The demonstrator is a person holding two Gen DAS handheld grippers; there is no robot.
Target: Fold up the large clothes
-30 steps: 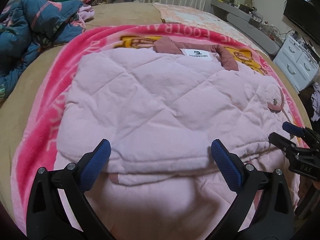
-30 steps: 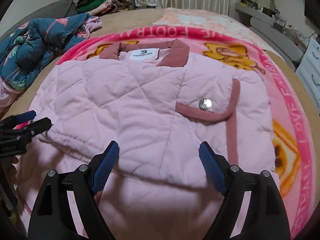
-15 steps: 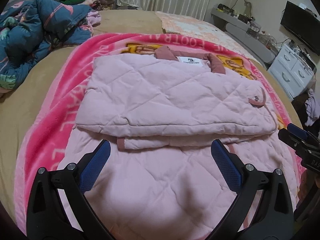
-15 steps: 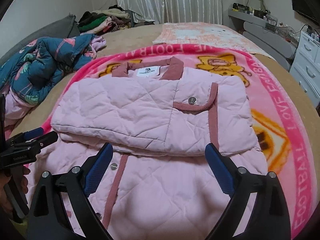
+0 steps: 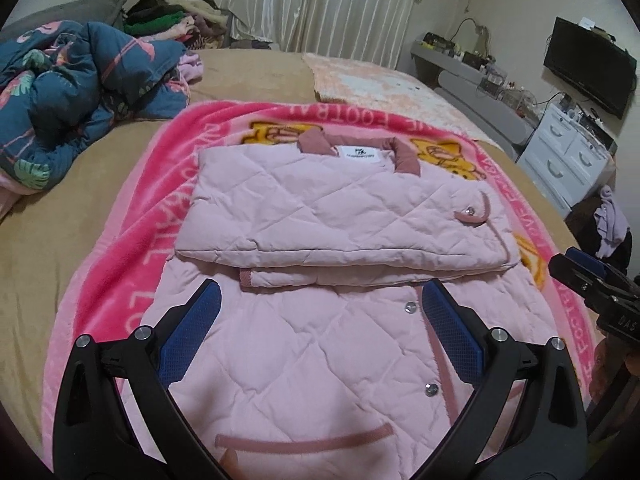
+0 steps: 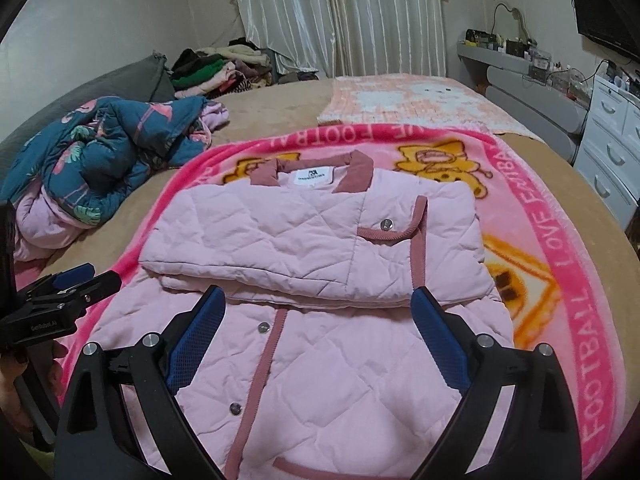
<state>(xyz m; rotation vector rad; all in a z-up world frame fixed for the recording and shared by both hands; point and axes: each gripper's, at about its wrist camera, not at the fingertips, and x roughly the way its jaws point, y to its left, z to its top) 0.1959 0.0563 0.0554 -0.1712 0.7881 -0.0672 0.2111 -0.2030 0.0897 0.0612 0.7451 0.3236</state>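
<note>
The pink coat (image 5: 340, 216) lies on the blanket (image 5: 120, 264) on the bed (image 5: 48, 232), its top part folded and the bottom left to fold, while the left gripper (image 5: 320, 328) and right gripper (image 6: 316, 328) hang above, jaws apart and empty.

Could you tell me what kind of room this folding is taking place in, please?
Most likely a bedroom at home: the pink quilted jacket lies on a pink fleece blanket spread over a tan bed, with a white chest of drawers beside it.
</note>
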